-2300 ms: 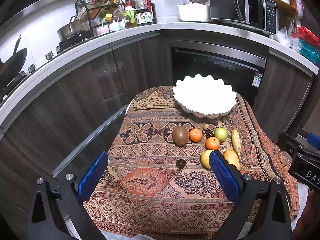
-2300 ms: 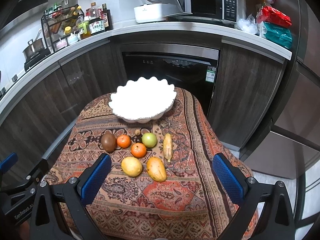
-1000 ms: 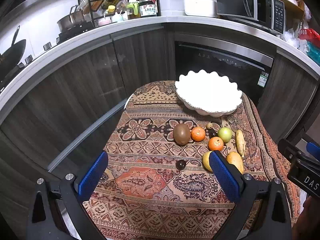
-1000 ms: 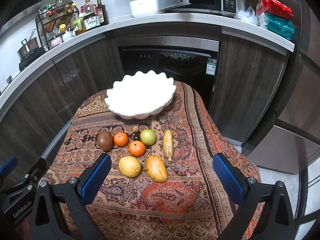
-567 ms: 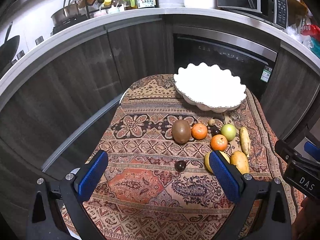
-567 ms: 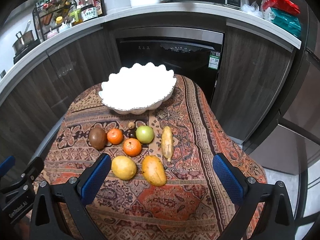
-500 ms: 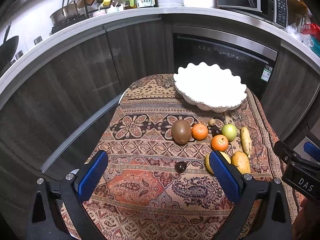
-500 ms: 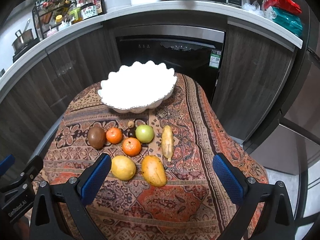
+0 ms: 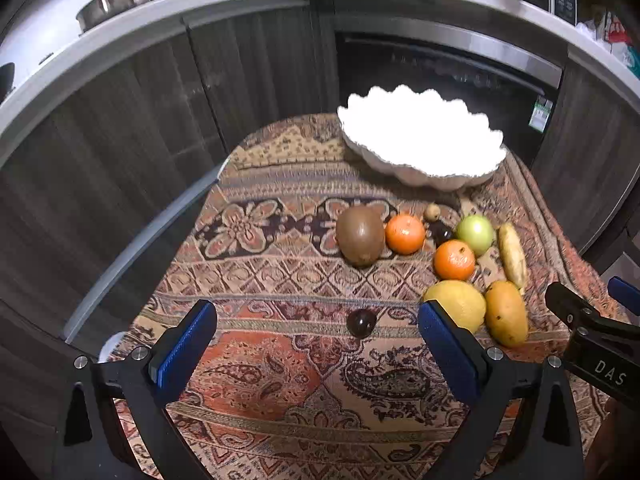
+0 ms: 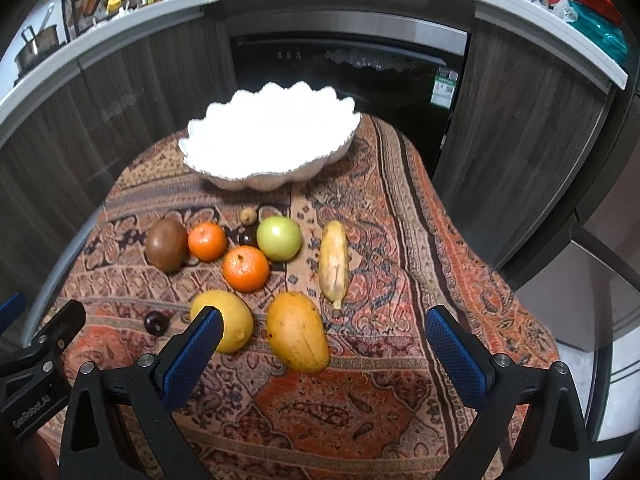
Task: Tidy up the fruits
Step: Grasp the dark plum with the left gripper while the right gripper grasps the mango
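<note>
We judge that we are at the very start: no fruit has gone into the white scalloped bowl (image 10: 272, 148), which sits empty at the far end of the desk (image 10: 400, 240) under its patterned woven cloth. Our left hand-held gripper (image 9: 316, 344) hangs above the near edge with its blue ribbed pads spread wide and nothing between them, and the small dark glossy fruit (image 9: 361, 322) lies straight ahead of it, apart from the rest. Our right hand-held gripper (image 10: 320, 344) is equally wide and empty, with the smooth orange mango (image 10: 298, 330) just ahead and the rounded yellow lemon (image 10: 226, 320) partly behind its left pad. Farther off lie 2 dimpled oranges (image 10: 246, 269), a fuzzy brown kiwi (image 10: 166, 243), a waxy green apple (image 10: 279, 238), a pale elongated banana (image 10: 334, 264) and a tiny tan fruit (image 10: 248, 215) near the bowl. The next move, we think, calls for lowering 1 gripper around the nearest fruit and closing gently, since round skins may roll.
</note>
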{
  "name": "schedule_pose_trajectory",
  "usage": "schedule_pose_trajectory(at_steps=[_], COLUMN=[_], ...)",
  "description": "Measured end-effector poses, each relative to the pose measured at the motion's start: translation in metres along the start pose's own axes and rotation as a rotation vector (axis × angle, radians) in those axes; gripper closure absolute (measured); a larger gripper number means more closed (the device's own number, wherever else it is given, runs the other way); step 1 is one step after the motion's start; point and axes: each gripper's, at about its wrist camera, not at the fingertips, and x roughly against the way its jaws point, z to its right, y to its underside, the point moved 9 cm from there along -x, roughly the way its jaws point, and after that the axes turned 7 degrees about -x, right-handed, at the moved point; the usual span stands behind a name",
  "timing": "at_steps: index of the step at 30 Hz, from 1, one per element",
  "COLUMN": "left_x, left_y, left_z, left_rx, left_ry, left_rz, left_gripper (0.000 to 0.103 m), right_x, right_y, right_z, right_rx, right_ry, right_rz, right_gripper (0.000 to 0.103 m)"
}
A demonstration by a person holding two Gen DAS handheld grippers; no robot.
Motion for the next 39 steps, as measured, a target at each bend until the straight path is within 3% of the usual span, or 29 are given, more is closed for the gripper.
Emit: schedule_pose_trajectory(at_steps=[9, 14, 23, 33, 39], left_x=[-0.039, -0.060, -0.088, -0.112, -0.112], left_y=[0.017, 0.026, 0.033, 0.036, 0.034], left_z=[0.011, 0.016, 0.024, 0.038, 0.043], left_rx=[-0.012, -0.018, -0.023, -0.038, -0.033], left_ry=[0.028, 0.044, 0.073, 0.115, 0.141], left_rz=[-0.086, -0.137, -0.196, -0.244, -0.227], left_gripper=[0.002, 0.011, 0.024, 0.049, 0.064], right_x=[-0.036, -0.056, -0.080, -0.097, -0.101], right_y=[0.017, 0.028, 0.039, 0.046, 0.045], right_z=[0.000, -0.002, -0.007, -0.010, -0.014], right_rx=[0.018, 0.026, 0.039, 0.028, 0.023], right_ry=[0.009, -0.007, -0.014, -0.037, -0.050], right_rz=[-0.077, -0.137, -0.202, -0.249, -0.246], right_gripper=[0.007, 0.021, 0.026, 0.033, 0.037])
